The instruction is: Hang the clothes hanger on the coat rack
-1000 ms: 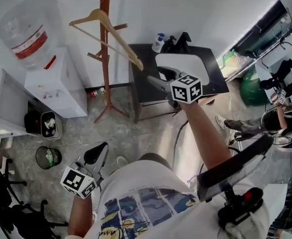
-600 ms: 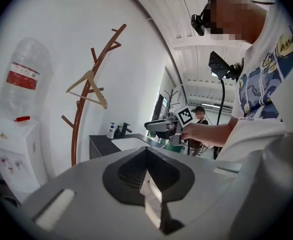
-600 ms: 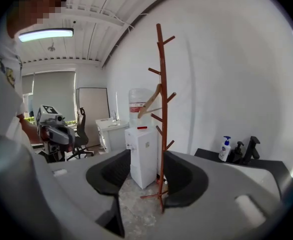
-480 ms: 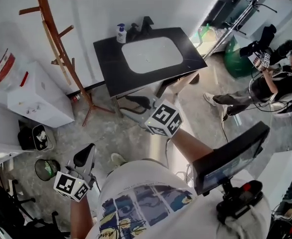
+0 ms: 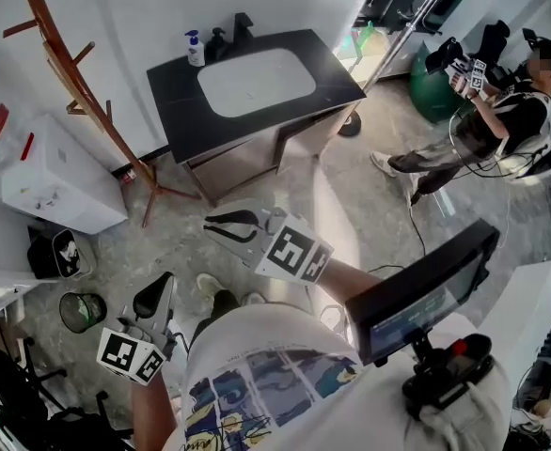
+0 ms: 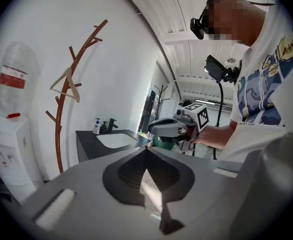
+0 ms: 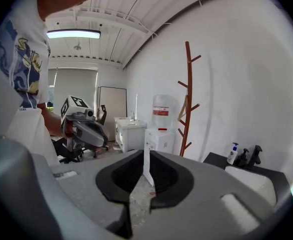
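Observation:
The wooden clothes hanger [image 6: 66, 84] hangs on an upper branch of the brown coat rack [image 6: 61, 129]; it also shows in the right gripper view as the hanger [image 7: 185, 106] on the rack [image 7: 188, 99]. In the head view only the rack [image 5: 55, 59] shows, at the top left. My right gripper [image 5: 210, 225] is far from the rack, over the floor in front of me. Its jaws [image 7: 146, 156] are closing, a thin gap still between them, nothing inside. My left gripper [image 5: 165, 282] stays low by my left side, jaws together and empty [image 6: 146, 151].
A black sink cabinet [image 5: 172, 111] with a white basin and a soap bottle [image 5: 194, 48] stands right of the rack. A white water dispenser [image 5: 50, 177] and a round bin [image 5: 81, 310] are at the left. Another person [image 5: 501, 120] stands at the far right.
My right gripper has pulled back from the hanger's end towards my body and its jaws have narrowed. The hanger stays on the rack. The head view has swung to the right.

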A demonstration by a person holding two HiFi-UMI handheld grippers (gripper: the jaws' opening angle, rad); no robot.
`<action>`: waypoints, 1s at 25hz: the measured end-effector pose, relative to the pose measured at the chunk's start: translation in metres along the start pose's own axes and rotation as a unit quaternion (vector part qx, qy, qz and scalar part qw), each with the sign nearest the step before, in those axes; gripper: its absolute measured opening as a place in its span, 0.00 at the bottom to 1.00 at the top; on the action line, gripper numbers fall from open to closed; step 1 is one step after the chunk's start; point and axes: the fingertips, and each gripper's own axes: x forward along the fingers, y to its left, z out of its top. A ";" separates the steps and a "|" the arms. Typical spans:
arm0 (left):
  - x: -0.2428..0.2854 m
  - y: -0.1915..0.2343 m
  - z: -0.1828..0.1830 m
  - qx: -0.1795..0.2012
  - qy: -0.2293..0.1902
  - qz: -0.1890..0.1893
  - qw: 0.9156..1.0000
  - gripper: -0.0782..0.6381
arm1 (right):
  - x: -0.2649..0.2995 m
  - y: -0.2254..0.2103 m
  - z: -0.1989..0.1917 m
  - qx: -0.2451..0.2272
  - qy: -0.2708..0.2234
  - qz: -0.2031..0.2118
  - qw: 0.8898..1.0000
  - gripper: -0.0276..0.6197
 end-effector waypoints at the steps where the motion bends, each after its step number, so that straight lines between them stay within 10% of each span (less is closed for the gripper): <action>1: -0.001 -0.008 -0.002 0.001 0.000 0.001 1.000 0.11 | -0.005 0.007 -0.003 -0.003 -0.006 0.004 1.000 0.10; 25: -0.010 -0.070 -0.032 -0.004 0.012 -0.004 1.000 0.11 | -0.041 0.061 -0.021 -0.031 -0.003 0.014 0.999 0.05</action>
